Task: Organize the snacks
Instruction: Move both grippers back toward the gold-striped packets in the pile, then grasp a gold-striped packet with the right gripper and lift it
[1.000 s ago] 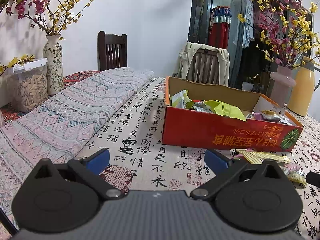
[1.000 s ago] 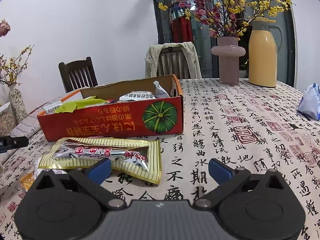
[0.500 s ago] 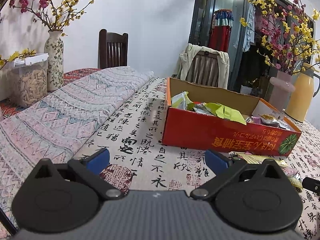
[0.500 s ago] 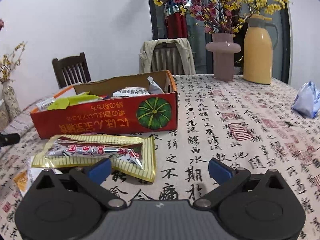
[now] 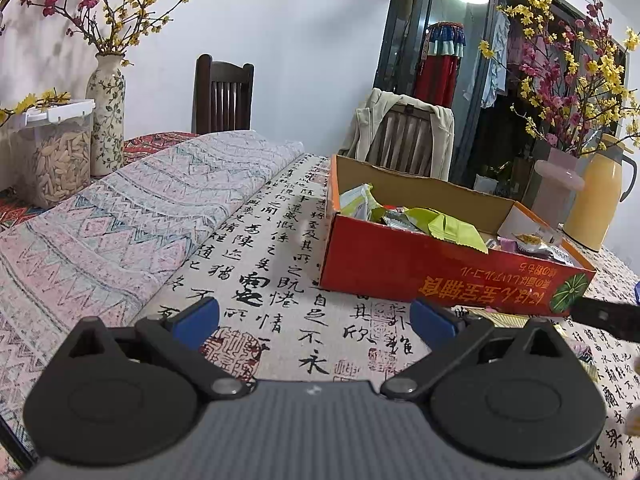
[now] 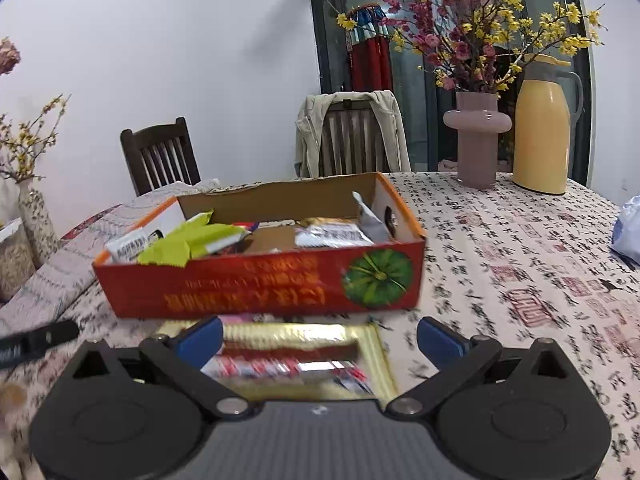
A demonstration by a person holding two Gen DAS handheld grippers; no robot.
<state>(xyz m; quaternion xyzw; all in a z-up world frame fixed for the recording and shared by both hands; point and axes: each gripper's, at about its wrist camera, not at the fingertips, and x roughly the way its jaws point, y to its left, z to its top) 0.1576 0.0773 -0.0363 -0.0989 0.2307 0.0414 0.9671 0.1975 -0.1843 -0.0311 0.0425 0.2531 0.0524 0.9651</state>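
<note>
A home dining room: wooden chairs (image 6: 160, 156), calligraphy tablecloth (image 5: 264, 264), flower vases (image 6: 478, 140) and a thermos (image 6: 542, 124)

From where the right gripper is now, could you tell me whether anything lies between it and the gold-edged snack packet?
Nothing visible does: the right gripper is open, and the gold-edged snack packet lies uncovered on the tablecloth just beneath its fingers.

The box (image 6: 260, 288) stood on the surface (image 6: 520, 264), holding wrappers (image 6: 192, 240); a packet (image 6: 296, 360) lay before it (nearer the near edge), vase (image 6: 478, 140) and flask (image 6: 542, 124) behind toward the far-right corner.
</note>
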